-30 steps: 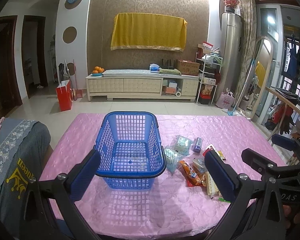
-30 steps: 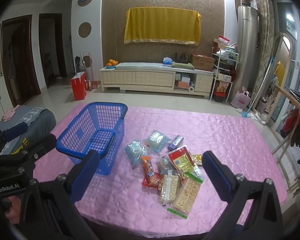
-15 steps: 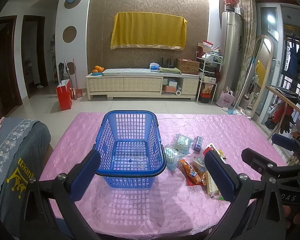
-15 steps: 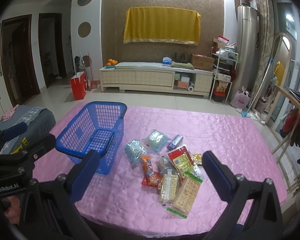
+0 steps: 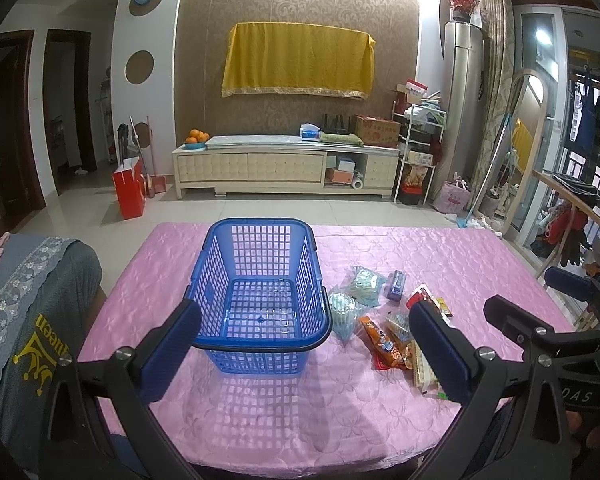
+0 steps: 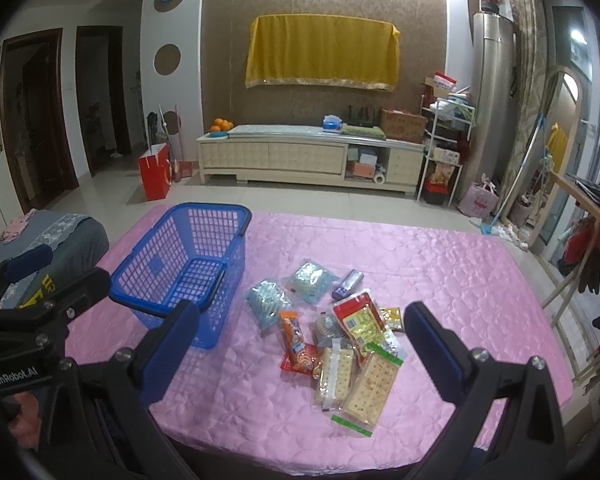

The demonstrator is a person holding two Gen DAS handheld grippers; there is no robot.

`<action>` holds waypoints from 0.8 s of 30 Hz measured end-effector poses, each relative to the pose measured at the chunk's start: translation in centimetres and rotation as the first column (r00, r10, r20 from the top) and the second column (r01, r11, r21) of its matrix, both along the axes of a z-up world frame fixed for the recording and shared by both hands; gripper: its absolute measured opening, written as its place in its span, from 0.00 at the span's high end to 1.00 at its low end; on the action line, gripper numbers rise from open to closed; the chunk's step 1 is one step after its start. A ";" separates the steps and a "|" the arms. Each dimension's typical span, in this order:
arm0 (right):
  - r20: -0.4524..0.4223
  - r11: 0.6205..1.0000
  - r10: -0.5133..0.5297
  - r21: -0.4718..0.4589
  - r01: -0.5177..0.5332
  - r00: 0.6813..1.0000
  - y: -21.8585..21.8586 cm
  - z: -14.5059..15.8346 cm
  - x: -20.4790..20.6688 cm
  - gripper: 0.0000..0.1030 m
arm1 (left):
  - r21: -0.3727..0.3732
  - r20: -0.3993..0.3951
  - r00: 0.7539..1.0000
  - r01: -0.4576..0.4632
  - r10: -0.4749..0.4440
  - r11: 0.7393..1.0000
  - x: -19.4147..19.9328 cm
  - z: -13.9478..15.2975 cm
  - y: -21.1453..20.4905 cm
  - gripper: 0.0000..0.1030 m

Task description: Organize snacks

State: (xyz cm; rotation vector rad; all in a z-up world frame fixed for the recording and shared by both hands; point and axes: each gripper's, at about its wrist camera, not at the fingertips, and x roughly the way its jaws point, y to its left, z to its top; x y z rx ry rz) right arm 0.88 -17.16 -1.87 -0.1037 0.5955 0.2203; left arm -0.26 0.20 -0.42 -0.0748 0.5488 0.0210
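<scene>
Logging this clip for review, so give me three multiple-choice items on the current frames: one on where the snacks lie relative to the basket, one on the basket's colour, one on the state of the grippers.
1. Where is the snack pile?
A. inside the basket
B. on the tablecloth to the right of the basket
C. on the floor

2. What colour is the basket?
A. blue
B. red
C. white

3. How are the left gripper and the right gripper?
A. both shut on packets
B. left shut on the basket handle
C. both open, holding nothing

Answers:
1. B, the packets lie on the pink tablecloth beside the basket, whose mesh floor shows bare.
2. A, its mesh walls and rim are blue.
3. C, each pair of blue pads stands wide apart with nothing between them.
</scene>
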 end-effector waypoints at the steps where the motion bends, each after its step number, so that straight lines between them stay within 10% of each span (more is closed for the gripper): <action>1: -0.003 1.000 0.001 0.002 -0.001 1.000 0.0 -0.1 -0.1 0.00 | 0.003 0.000 1.000 -0.001 0.001 1.000 0.0 -0.1 0.0 0.00; 24: -0.018 1.000 0.003 -0.001 -0.003 1.000 0.0 -0.3 0.1 0.00 | -0.009 -0.012 1.000 0.003 -0.003 1.000 0.0 0.2 -0.2 0.00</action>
